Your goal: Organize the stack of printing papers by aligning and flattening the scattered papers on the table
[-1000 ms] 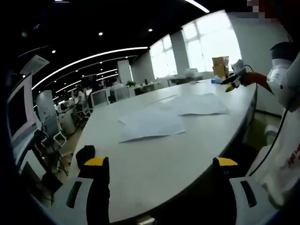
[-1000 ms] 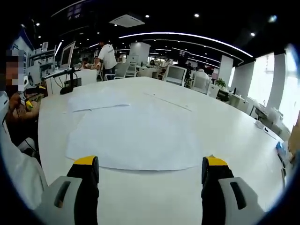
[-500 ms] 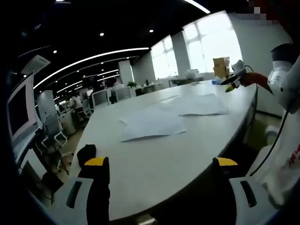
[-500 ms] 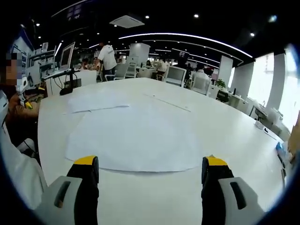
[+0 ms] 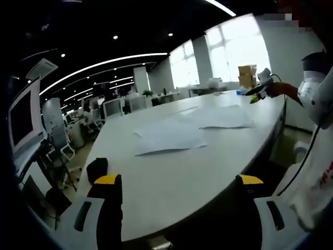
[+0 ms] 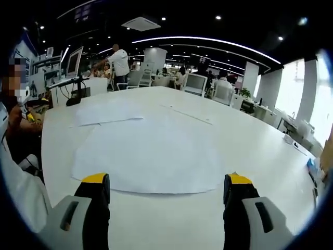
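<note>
— Little has moved since a second ago: both views keep nearly the same framing, and a person standing far left in the right gripper view now has an arm raised.

— Where are the papers?

— Two loose spreads lie flat on the white surface. In the right gripper view the near sheet lies just ahead of the right tool, and the far sheet sits beyond it to the left, apart from it. The left gripper view shows the same pair from the other end, one sheet nearer and one farther right, corners close or overlapping; I cannot tell which.

— And the tools?

— The left tool has its jaws spread wide, grasping nothing, short of the surface's edge. The right tool is likewise released and empty, above the surface.

— What could go wrong?

— Probably buckling: thin sheets pushed from one edge may crease or ride over each other rather than square up. A jaw tip dragged down hard could also tear or fold a corner.
</note>
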Demonstrator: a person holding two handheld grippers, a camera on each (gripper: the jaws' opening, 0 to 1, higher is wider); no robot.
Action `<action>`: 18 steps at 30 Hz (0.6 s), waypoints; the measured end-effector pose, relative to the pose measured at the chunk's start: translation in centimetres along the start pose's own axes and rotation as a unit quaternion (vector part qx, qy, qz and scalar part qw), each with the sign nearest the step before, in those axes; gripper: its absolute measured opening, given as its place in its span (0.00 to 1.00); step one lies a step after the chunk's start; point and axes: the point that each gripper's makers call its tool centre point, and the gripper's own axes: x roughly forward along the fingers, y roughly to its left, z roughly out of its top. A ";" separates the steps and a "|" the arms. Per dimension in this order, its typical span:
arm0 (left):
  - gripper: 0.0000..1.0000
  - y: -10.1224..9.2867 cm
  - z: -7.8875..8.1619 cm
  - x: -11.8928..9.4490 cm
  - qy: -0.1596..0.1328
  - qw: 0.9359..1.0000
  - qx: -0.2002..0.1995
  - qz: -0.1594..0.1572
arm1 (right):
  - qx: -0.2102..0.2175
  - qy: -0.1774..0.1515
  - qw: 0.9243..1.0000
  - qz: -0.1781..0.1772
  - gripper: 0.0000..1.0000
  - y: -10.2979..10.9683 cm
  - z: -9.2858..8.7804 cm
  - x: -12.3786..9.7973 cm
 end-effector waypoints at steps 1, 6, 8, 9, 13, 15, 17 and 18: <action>0.92 0.0 0.0 0.0 0.000 1.000 -0.001 -0.001 | 0.000 0.001 1.000 0.000 0.85 0.0 0.0 0.1; 0.92 0.1 0.0 -0.1 -0.001 1.000 -0.001 0.001 | 0.000 0.001 1.000 0.001 0.85 -0.1 0.0 0.2; 0.92 0.2 -0.1 -0.1 0.000 1.000 0.000 0.002 | 0.001 0.000 1.000 -0.001 0.86 -0.2 0.1 0.2; 0.92 0.2 -0.1 -0.1 0.001 1.000 0.000 0.001 | 0.001 0.000 1.000 -0.001 0.86 -0.2 0.1 0.2; 0.92 0.1 -0.1 0.0 0.000 1.000 0.000 0.000 | 0.003 0.004 1.000 -0.001 0.86 -0.3 -0.1 0.5; 0.92 0.0 -0.1 0.0 0.000 1.000 0.000 -0.002 | 0.002 0.005 1.000 0.001 0.86 -0.2 -0.1 0.6; 0.92 0.0 0.0 0.0 0.000 1.000 0.001 -0.002 | 0.001 0.004 1.000 0.002 0.86 -0.2 0.1 0.7; 0.92 0.0 0.0 0.1 0.000 1.000 0.001 -0.002 | 0.000 0.004 1.000 0.002 0.86 -0.1 0.1 0.7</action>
